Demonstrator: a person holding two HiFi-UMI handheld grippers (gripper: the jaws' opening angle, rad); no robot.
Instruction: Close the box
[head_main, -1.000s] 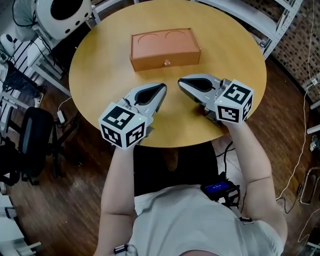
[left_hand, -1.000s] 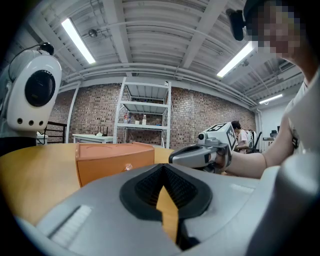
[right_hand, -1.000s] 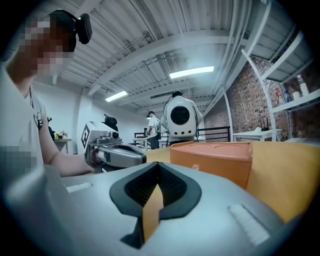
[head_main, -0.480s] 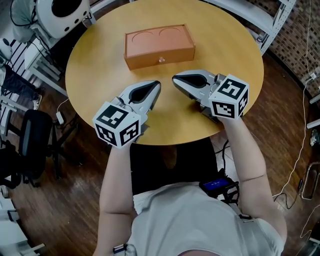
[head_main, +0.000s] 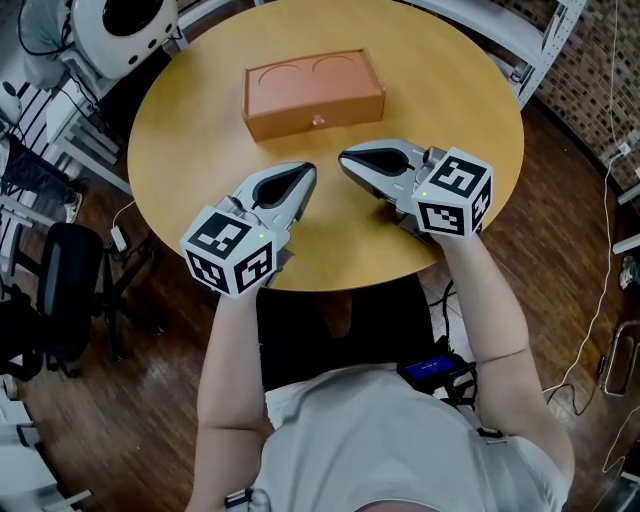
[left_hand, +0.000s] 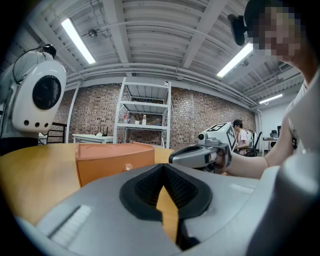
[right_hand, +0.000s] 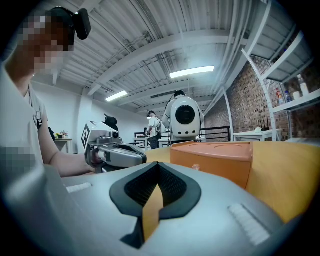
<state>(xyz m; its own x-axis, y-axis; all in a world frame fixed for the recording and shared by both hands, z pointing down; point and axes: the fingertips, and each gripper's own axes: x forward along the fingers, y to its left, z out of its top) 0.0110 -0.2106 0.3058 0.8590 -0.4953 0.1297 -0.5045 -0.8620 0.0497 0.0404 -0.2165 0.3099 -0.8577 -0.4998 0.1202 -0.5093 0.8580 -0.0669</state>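
Orange box (head_main: 314, 92) at 12 o'clock on yellow-tan wooden table (head_main: 190, 140). Grey shells, black pads (left_hand: 145, 192) on left gripper (head_main: 308, 168) at 7 and right gripper (head_main: 343, 157) at 5. Black-and-white square markers on cubes (head_main: 228, 250). Dark brown plank floor (head_main: 150, 400).

There was one round table (head_main: 200, 130). One box (head_main: 314, 90) sat near its far edge. The box had one knob (head_main: 318, 121) and two round marks (head_main: 277, 72) on top. There were two grippers near the close edge: the left gripper (head_main: 306, 171) and the right gripper (head_main: 346, 158). One chair (head_main: 60, 280) stood on the floor.
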